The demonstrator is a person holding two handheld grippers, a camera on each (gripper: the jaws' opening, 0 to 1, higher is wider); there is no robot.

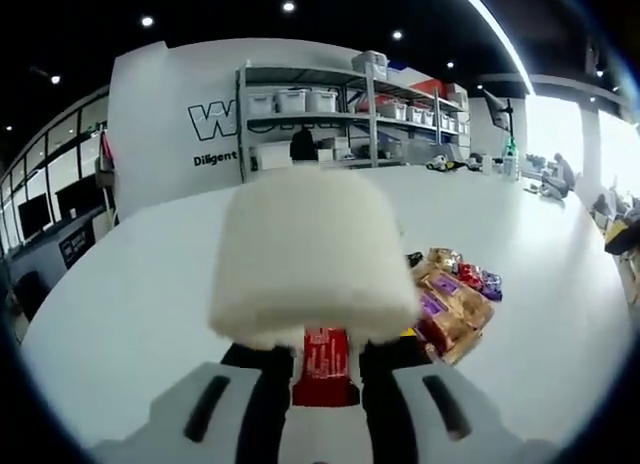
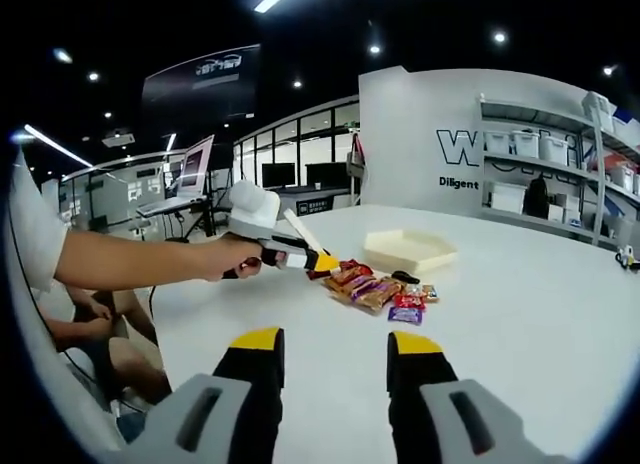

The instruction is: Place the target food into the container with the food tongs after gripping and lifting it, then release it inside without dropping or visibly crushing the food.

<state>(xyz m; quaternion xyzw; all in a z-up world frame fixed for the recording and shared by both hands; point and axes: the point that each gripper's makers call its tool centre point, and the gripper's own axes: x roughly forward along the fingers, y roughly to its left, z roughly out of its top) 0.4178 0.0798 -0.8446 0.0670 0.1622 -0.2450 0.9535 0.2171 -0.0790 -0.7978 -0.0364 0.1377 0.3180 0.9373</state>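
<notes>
Left gripper [image 2: 318, 263], seen from the right gripper view, is closed on slim white food tongs [image 2: 298, 230]. Right gripper [image 2: 327, 356]: jaws apart, holding nothing. Heap of coloured snack packets [image 2: 375, 287] lies mid-table on white table [image 2: 520, 314], just near of pale hexagonal tray [image 2: 408, 250]. White foam-like block [image 1: 312, 259] sits close before the left camera.

Right tool [image 2: 328, 359] hovers, jaws apart; left tool [image 2: 300, 256] hand-held.

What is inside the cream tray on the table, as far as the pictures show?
In the right gripper view, the tray looks empty: pale inner walls show, no food. Its near wall hides part of the floor. The snack packets lie outside on the table.
</notes>
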